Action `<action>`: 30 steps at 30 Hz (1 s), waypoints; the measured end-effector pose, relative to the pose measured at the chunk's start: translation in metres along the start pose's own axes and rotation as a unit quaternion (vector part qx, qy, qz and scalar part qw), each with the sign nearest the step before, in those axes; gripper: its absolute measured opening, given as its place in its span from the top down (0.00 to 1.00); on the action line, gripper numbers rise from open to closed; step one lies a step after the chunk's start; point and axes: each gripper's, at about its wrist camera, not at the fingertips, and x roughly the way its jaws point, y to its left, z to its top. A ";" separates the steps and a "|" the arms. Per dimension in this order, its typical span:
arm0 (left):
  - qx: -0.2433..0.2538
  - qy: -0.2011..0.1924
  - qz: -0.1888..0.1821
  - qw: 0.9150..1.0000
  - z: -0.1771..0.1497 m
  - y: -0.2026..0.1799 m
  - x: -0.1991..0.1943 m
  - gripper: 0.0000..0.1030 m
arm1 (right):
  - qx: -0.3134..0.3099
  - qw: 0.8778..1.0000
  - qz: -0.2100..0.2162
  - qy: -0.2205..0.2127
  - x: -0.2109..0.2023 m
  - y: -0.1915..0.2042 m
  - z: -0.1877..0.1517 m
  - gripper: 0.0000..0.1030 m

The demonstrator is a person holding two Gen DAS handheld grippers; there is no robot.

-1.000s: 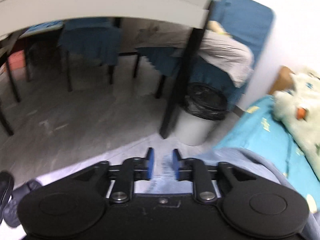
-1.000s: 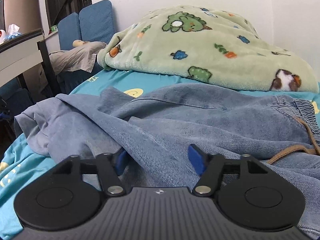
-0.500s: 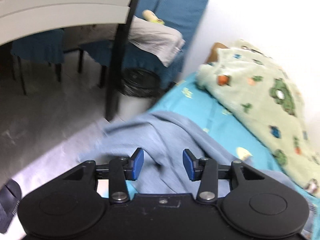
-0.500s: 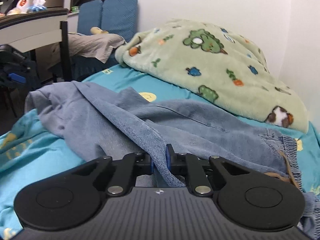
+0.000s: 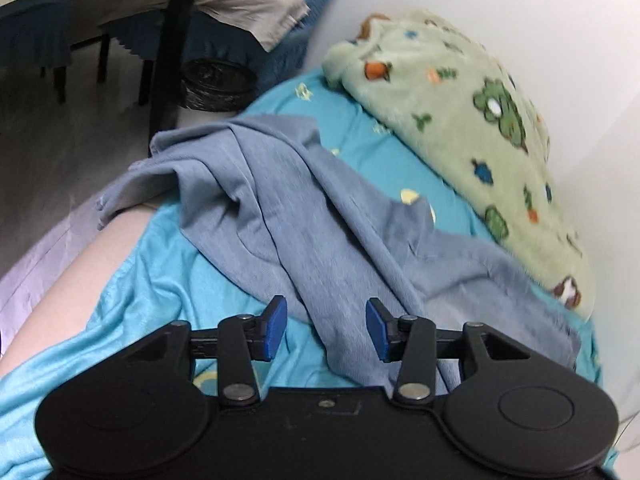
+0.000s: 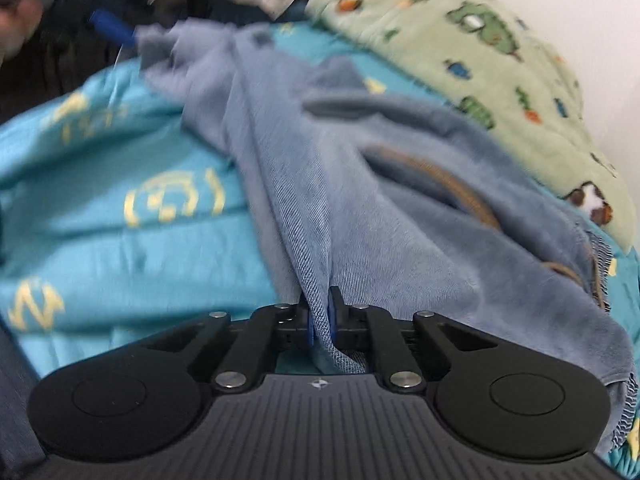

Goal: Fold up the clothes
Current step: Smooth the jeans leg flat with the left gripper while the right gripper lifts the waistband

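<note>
The jeans (image 5: 304, 216) are sprawled across the bed (image 5: 168, 272), on the turquoise sheet with the yellow prints, running from about 10 o'clock down to 4 o'clock in the left wrist view. One crumpled end hangs near the bed's edge at 10 o'clock, close to the black bin (image 5: 218, 84) on the floor.

The left claw (image 5: 326, 328) is spread wide — blue pads apart with a fold of denim lying between them, neither pad touching it as far as I can see.

The right claw (image 6: 320, 320) is pressed together on a ridge of the jeans (image 6: 320, 168), pinching a fold that stretches away from it toward 11 o'clock. This view is blurry, so the tan band (image 6: 452, 184) at 2 o'clock is probably a belt or waistband trim, can't say which.

The green fleece blanket (image 5: 472, 128) with the cartoon animals is bunched along the wall at 1–3 o'clock, just beside the jeans. A grey garment (image 5: 248, 12) lies on a blue chair at 12 o'clock, beyond the black tabletop leg (image 5: 172, 44).
</note>
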 end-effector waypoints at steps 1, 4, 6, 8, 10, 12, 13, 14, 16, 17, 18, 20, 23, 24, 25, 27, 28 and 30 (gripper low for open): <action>0.002 0.005 -0.001 1.000 -0.003 -0.001 0.002 0.61 | 0.000 1.000 -0.003 -0.003 -0.001 0.001 -0.001 0.93; 0.009 0.011 -0.007 1.000 -0.007 -0.003 0.003 0.61 | 0.047 0.999 -0.001 -0.018 -0.016 -0.009 0.001 0.88; 0.008 0.011 -0.015 1.000 -0.008 -0.003 0.002 0.61 | 0.121 0.992 0.016 -0.038 -0.036 -0.029 0.000 0.81; 0.002 0.010 -0.022 1.000 -0.007 -0.004 0.001 0.61 | 0.186 0.980 0.024 -0.068 -0.058 -0.052 -0.004 0.71; 0.008 0.004 -0.019 1.000 -0.007 -0.007 0.000 0.61 | 0.230 0.969 -0.008 -0.087 -0.076 -0.082 -0.009 0.67; 0.025 -0.004 -0.009 1.000 -0.007 -0.013 0.000 0.61 | 0.327 0.939 -0.040 -0.094 -0.087 -0.128 -0.023 0.58; 0.032 -0.006 -0.006 0.999 -0.007 -0.016 0.000 0.61 | 0.387 0.916 -0.055 -0.090 -0.089 -0.152 -0.034 0.57; 0.037 -0.006 -0.005 0.999 -0.008 -0.018 0.001 0.60 | 0.441 0.891 -0.069 -0.085 -0.090 -0.173 -0.047 0.57; 0.041 -0.003 -0.008 0.999 -0.008 -0.020 0.003 0.60 | 0.532 0.838 -0.099 -0.068 -0.087 -0.208 -0.078 0.57; 0.042 -0.001 -0.009 0.999 -0.008 -0.021 0.005 0.60 | 0.561 0.818 -0.110 -0.056 -0.084 -0.220 -0.092 0.57; 0.042 0.001 -0.011 0.999 -0.008 -0.022 0.006 0.60 | 0.589 0.798 -0.120 -0.043 -0.081 -0.231 -0.106 0.57; 0.042 0.004 -0.015 0.999 -0.008 -0.024 0.009 0.60 | 0.648 0.750 -0.130 -0.025 -0.075 -0.242 -0.135 0.52; 0.040 0.007 -0.015 0.999 -0.007 -0.026 0.015 0.60 | 0.715 0.690 -0.108 -0.015 -0.063 -0.249 -0.167 0.36; 0.039 0.009 -0.014 0.999 -0.007 -0.026 0.017 0.60 | 0.726 0.680 -0.099 -0.012 -0.057 -0.251 -0.173 0.34; 0.038 0.011 -0.013 0.999 -0.007 -0.026 0.020 0.60 | 0.731 0.675 -0.095 -0.010 -0.053 -0.251 -0.174 0.33; 0.037 0.017 -0.012 0.999 -0.007 -0.026 0.026 0.60 | 0.726 0.681 -0.092 -0.024 -0.047 -0.254 -0.169 0.33; 0.039 0.019 -0.012 0.999 -0.007 -0.027 0.028 0.60 | 0.723 0.684 -0.086 -0.041 -0.045 -0.255 -0.165 0.34; 0.041 0.020 -0.017 0.999 -0.005 -0.026 0.030 0.60 | 0.720 0.686 -0.091 -0.054 -0.039 -0.259 -0.161 0.35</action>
